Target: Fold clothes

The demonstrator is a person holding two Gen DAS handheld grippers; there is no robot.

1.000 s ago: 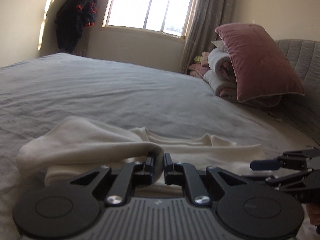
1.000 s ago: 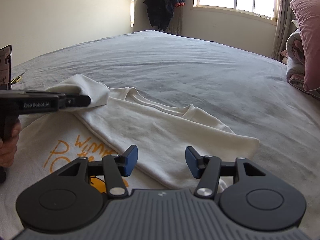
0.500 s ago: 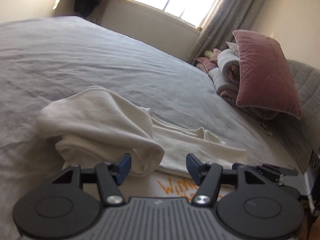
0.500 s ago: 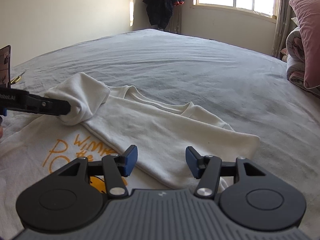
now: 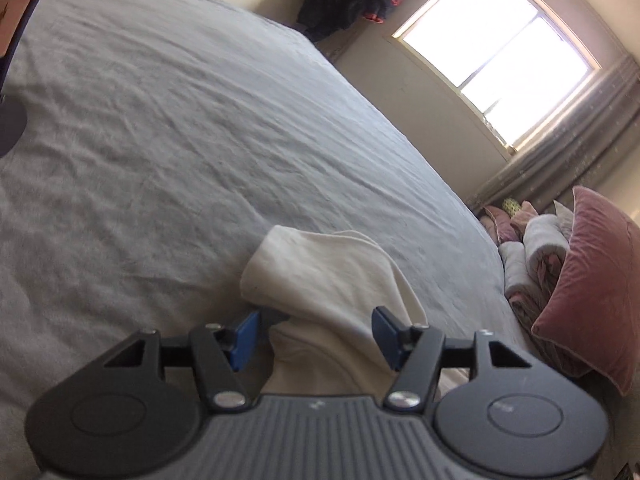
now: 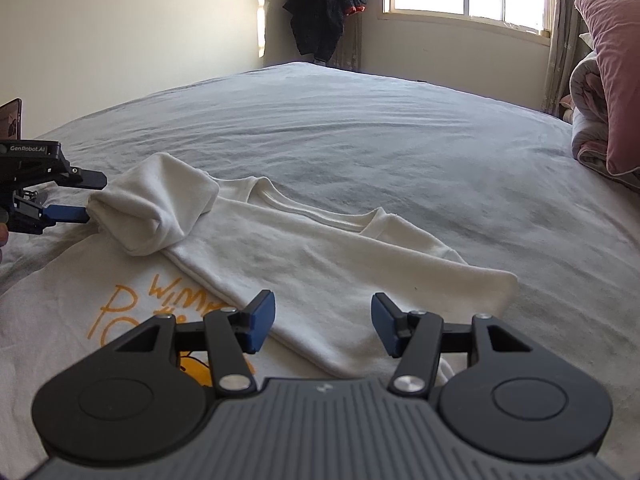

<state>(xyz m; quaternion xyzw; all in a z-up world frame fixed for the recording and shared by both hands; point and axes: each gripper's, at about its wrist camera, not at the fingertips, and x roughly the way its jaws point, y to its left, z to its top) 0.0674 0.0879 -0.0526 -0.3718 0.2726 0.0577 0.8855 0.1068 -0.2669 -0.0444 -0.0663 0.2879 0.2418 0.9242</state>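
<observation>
Shirt (image 6: 320,248): I see it lying on the grey bed (image 6: 360,128), one sleeve (image 6: 156,204) bunched at its left.
Left claw (image 5: 314,336): wide, empty, just beside the sleeve.
Right claw (image 6: 323,322): wide, empty, over the shirt.

Soft matt cotton shirt (image 6: 320,248); wrinkled cloth bedsheet (image 6: 360,128)

broad bare bed (image 6: 360,128) lay beyond the shirt (image 6: 320,248); pillow (image 6: 612,72) and rolled blankets (image 6: 586,120) blocked its right edge.
</observation>
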